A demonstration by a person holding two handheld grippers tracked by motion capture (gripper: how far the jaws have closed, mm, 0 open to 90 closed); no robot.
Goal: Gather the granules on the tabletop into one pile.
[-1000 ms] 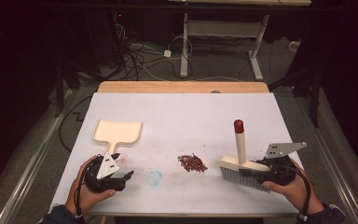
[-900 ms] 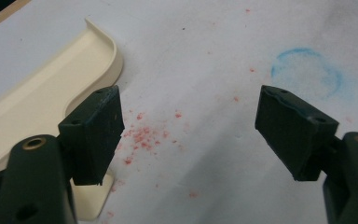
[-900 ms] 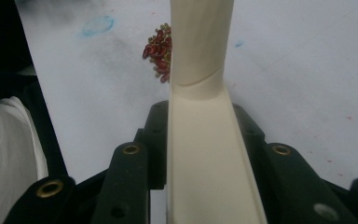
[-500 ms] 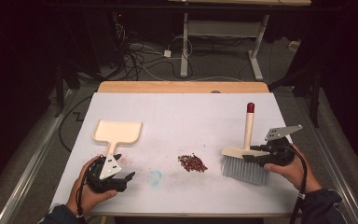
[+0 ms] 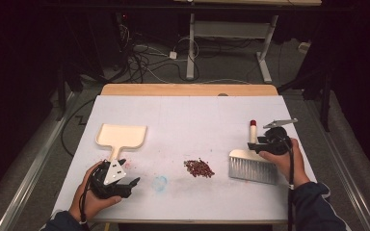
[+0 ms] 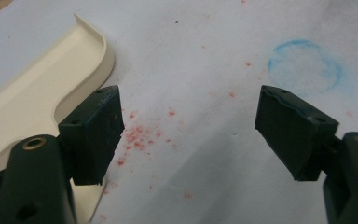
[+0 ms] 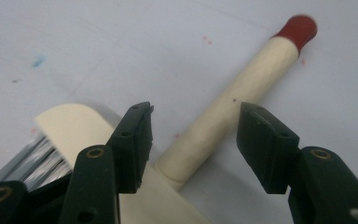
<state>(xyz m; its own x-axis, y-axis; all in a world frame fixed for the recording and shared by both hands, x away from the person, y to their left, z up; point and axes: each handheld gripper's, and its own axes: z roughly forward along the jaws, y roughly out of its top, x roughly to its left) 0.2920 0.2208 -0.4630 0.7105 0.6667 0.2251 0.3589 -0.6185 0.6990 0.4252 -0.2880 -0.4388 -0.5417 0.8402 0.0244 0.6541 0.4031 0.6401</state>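
A cream brush lies flat on the white table at the right, bristles toward me and its red-tipped handle pointing away. My right gripper sits low over the base of that handle. In the right gripper view the right gripper is open, one jaw on each side of the handle, with a gap on each side. A cream dustpan lies at the left. My left gripper is open beside its handle, with nothing between the fingers. A small pile of red-brown crumbs lies mid-table.
A faint blue ring and pink smears mark the table surface near my left gripper. The white table ends in a wooden strip at the back. Cables and desk legs lie on the floor beyond.
The brush stood upright in my right gripper a second ago; it has tipped away and now lies flat. The right jaws have come off its handle. My left gripper stayed put.
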